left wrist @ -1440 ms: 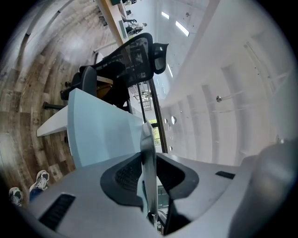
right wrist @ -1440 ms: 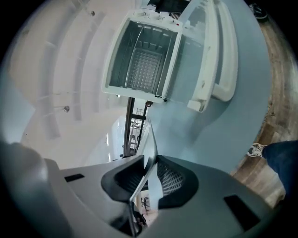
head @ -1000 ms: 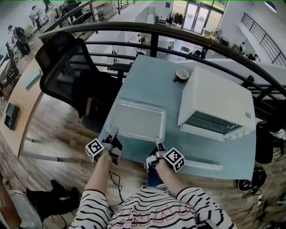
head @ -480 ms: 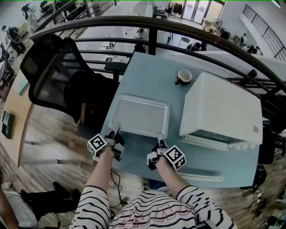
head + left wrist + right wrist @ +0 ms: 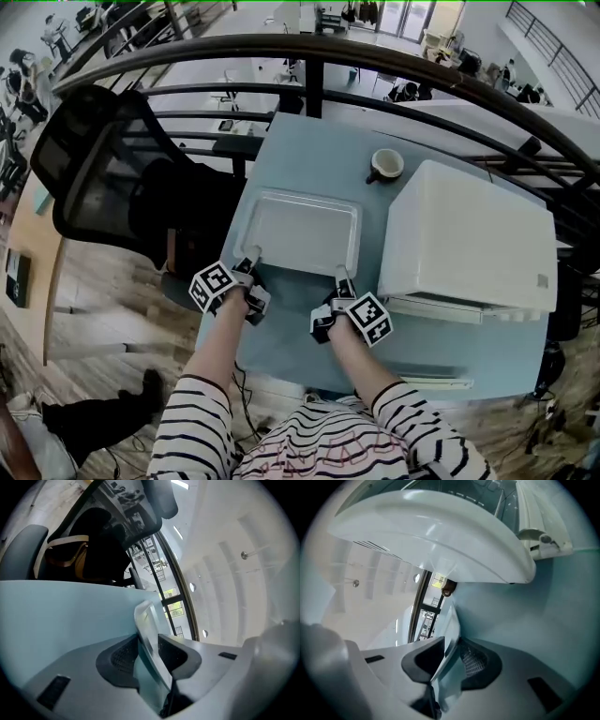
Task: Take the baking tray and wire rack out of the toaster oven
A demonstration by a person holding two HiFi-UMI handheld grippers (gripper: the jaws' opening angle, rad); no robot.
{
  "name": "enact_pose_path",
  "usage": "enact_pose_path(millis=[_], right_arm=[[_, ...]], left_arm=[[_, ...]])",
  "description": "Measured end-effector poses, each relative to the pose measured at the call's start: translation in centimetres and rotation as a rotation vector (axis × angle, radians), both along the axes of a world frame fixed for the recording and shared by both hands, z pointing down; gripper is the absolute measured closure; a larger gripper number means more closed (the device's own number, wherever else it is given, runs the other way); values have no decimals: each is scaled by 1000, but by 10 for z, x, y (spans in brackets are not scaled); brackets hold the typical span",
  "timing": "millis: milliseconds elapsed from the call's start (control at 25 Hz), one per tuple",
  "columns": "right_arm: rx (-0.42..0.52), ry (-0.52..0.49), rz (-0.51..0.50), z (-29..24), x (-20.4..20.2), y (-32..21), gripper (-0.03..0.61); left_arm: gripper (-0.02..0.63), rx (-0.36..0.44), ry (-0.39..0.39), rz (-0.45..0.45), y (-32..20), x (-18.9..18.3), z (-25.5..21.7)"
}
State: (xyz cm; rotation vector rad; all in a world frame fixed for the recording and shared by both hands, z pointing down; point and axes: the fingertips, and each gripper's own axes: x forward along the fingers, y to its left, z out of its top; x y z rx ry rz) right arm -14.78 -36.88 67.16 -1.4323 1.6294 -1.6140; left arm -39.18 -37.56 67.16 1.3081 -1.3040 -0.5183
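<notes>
I have both grippers on the near edge of the baking tray [image 5: 305, 230], one towards each near corner. The left gripper [image 5: 250, 256] has its jaws clenched on the tray's rim at the near left corner. In the left gripper view the thin metal lip runs edge-on straight between the two dark pads, with both pads against it. The right gripper [image 5: 340, 275] has the same hold at the near right corner, where its own view shows the rim pinched between the pads and the sheet running away from the camera. The tray is outside the toaster oven [image 5: 469, 239], flat and level over the pale blue surface [image 5: 281, 347], just to the left of the white oven body. From the head view I cannot tell whether it rests on the surface or is held a touch above it. The oven's door [image 5: 427, 382] is folded down on the near side, its long white edge lying close to the surface's front edge, to the right of my right gripper. A cup [image 5: 385, 164] stands at the far side of the surface, near the oven's back left corner and beyond the tray's far right corner. A black mesh chair [image 5: 103, 178] stands off the left side of the surface, and a dark railing [image 5: 319, 47] curves behind it all. Striped sleeves [image 5: 197, 422] lead up from the bottom of the head view to both grippers.
</notes>
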Motion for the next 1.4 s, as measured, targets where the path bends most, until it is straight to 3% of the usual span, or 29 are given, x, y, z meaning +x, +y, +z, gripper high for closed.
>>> enact_pose_path(millis=[200, 320, 440, 640, 840, 1040, 1200, 1280, 1400], right_arm=[[-51, -14, 44, 6, 4, -13, 455], [-107, -77, 23, 4, -2, -18, 318], [-140, -138, -20, -4, -7, -19, 278], [-182, -104, -91, -1, -9, -1, 272], [-153, 4, -108, 0, 5, -1, 272], [-143, 11, -125, -7, 10, 6, 272], [-144, -14, -148, -8, 3, 22, 272], [-135, -19, -165, -8, -2, 31, 272], [-99, -21, -192, -18, -2, 46, 272]], left_arm=[[393, -24, -41, 46, -25, 9, -2], [331, -51, -75, 58, -33, 10, 0], [321, -73, -102, 70, -34, 11, 0], [259, -170, -222, 163, -30, 12, 0], [244, -205, -279, 230, -19, 18, 1], [236, -256, -330, 346, -3, 26, 3], [235, -328, -484, 402, 10, 9, 8], [236, -327, -537, 420, 15, 0, 8], [236, -271, -535, 421, 24, 7, -3]])
